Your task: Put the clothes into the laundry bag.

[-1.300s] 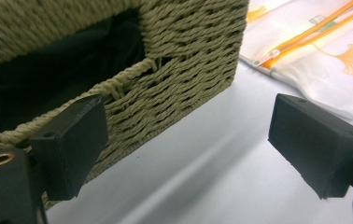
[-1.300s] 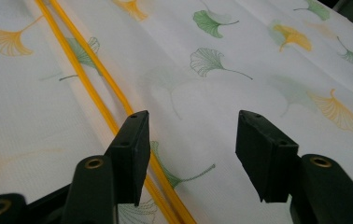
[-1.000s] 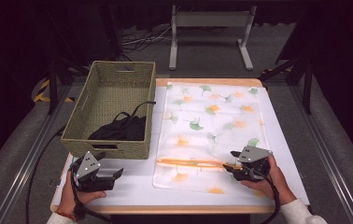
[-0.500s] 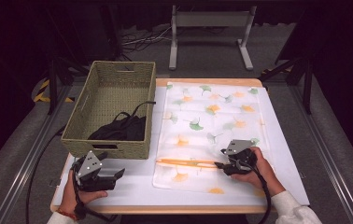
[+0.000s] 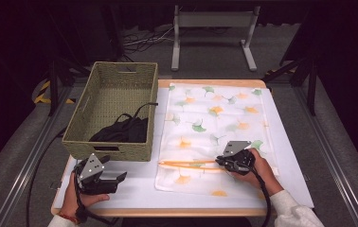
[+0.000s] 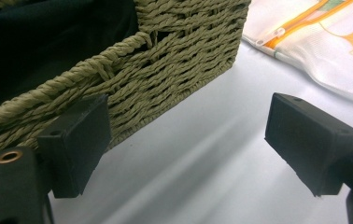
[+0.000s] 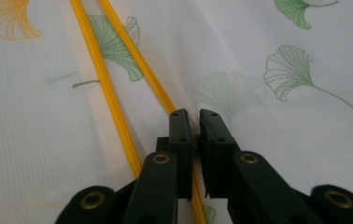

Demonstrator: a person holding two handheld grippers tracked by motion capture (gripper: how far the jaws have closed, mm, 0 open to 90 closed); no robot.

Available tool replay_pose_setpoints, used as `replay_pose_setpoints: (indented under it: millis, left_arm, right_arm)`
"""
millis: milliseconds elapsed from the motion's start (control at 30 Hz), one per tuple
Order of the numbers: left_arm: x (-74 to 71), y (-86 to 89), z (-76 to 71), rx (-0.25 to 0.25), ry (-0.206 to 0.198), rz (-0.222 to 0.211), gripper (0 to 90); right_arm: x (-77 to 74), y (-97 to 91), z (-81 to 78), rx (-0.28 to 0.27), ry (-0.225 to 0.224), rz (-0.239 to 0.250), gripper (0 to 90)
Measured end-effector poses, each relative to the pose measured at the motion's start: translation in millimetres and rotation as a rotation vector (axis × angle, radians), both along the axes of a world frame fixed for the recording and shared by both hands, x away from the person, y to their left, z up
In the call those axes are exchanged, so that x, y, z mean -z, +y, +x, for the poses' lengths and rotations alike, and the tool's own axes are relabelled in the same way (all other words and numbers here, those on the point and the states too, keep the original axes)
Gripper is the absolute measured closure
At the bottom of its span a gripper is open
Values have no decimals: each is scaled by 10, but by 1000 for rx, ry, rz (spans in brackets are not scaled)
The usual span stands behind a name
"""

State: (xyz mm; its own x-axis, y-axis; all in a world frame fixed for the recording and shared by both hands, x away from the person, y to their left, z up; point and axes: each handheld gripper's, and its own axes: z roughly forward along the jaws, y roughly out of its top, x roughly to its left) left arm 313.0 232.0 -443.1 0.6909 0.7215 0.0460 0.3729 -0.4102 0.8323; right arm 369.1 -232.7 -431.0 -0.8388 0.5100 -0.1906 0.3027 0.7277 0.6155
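A white mesh bag printed with ginkgo leaves lies flat on the white table. Its orange zipper runs along the near end and stands open as two orange strips. My right gripper sits at the zipper's right part. Its jaws have just been closing, and in the right gripper view they pinch the mesh at the right-hand orange strip. My left gripper rests on the table in front of the woven basket, open, with nothing between its fingers.
The basket stands at the table's left and holds black clothing. A corner of the bag lies to the basket's right. A metal stand is beyond the table's far edge. Dark floor surrounds the table.
My right gripper has slid left along the zipper and its jaws have closed on the bag's edge. The left gripper has stayed put.
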Motion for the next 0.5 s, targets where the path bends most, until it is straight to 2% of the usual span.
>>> replay_pose_setpoints:
  millis: [133, 300, 500]
  left_arm:
    - [-23, 17, -28, 0, -14, -8, 158]
    - [-80, 47, -56, -1, -34, -30, 158]
    - [-153, 72, -73, 0, -69, -44, 156]
  right_arm:
    - [-59, -24, -14, 7, -21, 34, 861]
    - [-116, -28, -37, 4, -55, 49, 865]
    - [-167, -49, -51, 13, -73, 83, 866]
